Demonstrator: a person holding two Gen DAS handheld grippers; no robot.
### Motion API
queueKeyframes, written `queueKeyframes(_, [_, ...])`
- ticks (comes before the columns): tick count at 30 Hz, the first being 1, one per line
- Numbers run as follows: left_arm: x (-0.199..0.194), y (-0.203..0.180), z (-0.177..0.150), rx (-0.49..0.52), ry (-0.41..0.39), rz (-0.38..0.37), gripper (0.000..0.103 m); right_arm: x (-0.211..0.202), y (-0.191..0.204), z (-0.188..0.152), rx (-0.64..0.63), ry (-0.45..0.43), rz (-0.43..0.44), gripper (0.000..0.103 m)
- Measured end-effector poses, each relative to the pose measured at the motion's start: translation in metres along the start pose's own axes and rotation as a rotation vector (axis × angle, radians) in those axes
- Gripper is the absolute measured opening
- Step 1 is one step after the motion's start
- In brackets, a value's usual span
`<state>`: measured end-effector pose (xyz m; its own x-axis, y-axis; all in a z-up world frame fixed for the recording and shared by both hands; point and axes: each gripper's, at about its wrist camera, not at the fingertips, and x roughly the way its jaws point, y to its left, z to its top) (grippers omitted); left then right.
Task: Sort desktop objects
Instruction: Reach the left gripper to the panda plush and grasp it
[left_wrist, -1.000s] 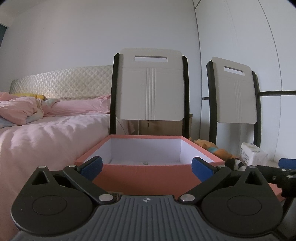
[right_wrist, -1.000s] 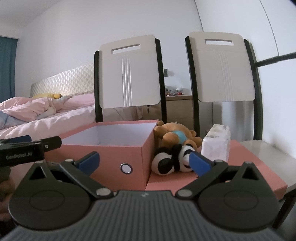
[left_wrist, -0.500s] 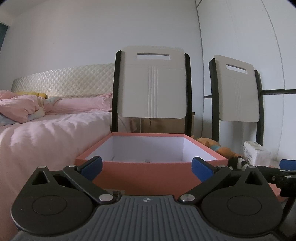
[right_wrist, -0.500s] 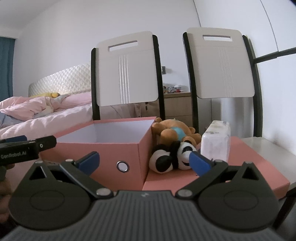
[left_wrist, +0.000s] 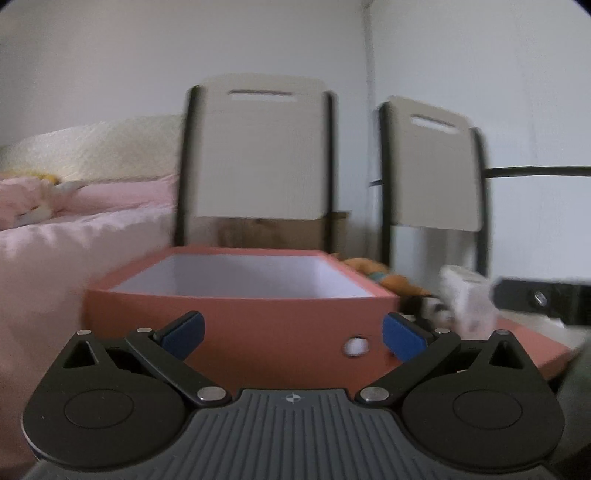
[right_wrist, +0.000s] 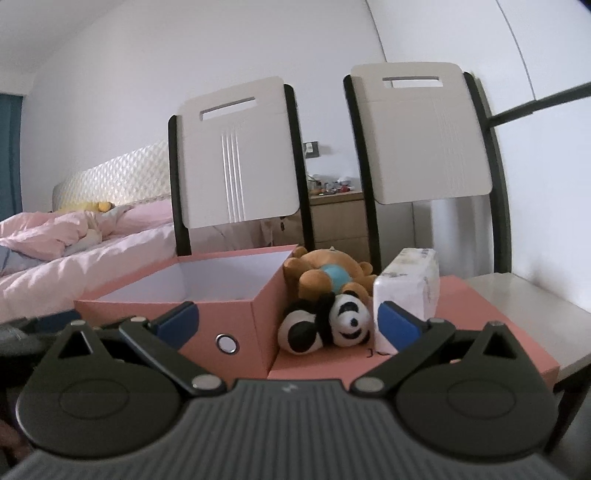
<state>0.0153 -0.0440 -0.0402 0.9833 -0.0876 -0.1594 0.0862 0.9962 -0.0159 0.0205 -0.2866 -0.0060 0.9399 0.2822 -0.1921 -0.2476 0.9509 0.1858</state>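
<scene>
My left claw (left_wrist: 293, 330) is wide apart and holds nothing. It points at the pink box (left_wrist: 236, 314), which is open on top with white walls inside. My right claw (right_wrist: 287, 320) is wide apart too, with nothing in it. Just right of the box, a panda (right_wrist: 325, 325) lies on the flat pink lid (right_wrist: 480, 317). A brown bear (right_wrist: 325, 275) lies right behind the panda. A white pack (right_wrist: 408, 288) stands beside them. Two chairs (right_wrist: 236, 162) stand behind.

The open box (right_wrist: 236, 325) is the landmark: panda toy (right_wrist: 325, 325) lies just right of it, bear toy (right_wrist: 328, 275) behind the panda, tissue pack (right_wrist: 406, 291) further right (all on the lid (right_wrist: 480, 317)); chairs (right_wrist: 236, 162) behind, bed (right_wrist: 74, 258) left.
</scene>
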Motion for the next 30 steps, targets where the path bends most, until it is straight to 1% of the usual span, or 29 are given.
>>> queueKeyframes(2, [0.004,-0.011,-0.007,0.013,0.01,-0.016,0.103,-0.006,-0.006,0.0,0.014,-0.004,-0.004,0.103])
queueKeyframes(5, [0.009,-0.027,-0.015,0.021,0.021,-0.072,0.103,-0.014,-0.017,0.001,0.039,-0.005,-0.005,0.103])
queueKeyframes(8, [0.011,-0.044,-0.02,0.051,0.008,-0.135,0.103,-0.023,-0.026,0.002,0.053,-0.012,-0.006,0.103])
queueKeyframes(12, [0.019,-0.07,-0.021,0.1,-0.022,-0.185,0.103,-0.033,-0.038,0.002,0.07,-0.023,-0.009,0.103])
queueKeyframes(14, [0.028,-0.084,-0.022,0.144,-0.024,-0.178,0.101,-0.038,-0.042,0.003,0.077,-0.03,-0.012,0.103])
queueKeyframes(18, [0.05,-0.112,-0.023,0.245,-0.017,-0.145,0.094,-0.048,-0.053,0.003,0.097,-0.048,-0.019,0.103])
queueKeyframes(21, [0.067,-0.129,-0.026,0.338,0.015,-0.101,0.078,-0.054,-0.061,0.003,0.115,-0.058,-0.023,0.103])
queueKeyframes(23, [0.078,-0.137,-0.029,0.397,0.036,-0.072,0.077,-0.057,-0.064,0.003,0.119,-0.061,-0.024,0.103])
queueKeyframes(27, [0.095,-0.148,-0.035,0.509,0.072,-0.038,0.074,-0.062,-0.069,0.002,0.126,-0.063,-0.021,0.103])
queueKeyframes(30, [0.106,-0.152,-0.036,0.556,0.096,-0.022,0.074,-0.064,-0.07,0.001,0.129,-0.062,-0.014,0.103])
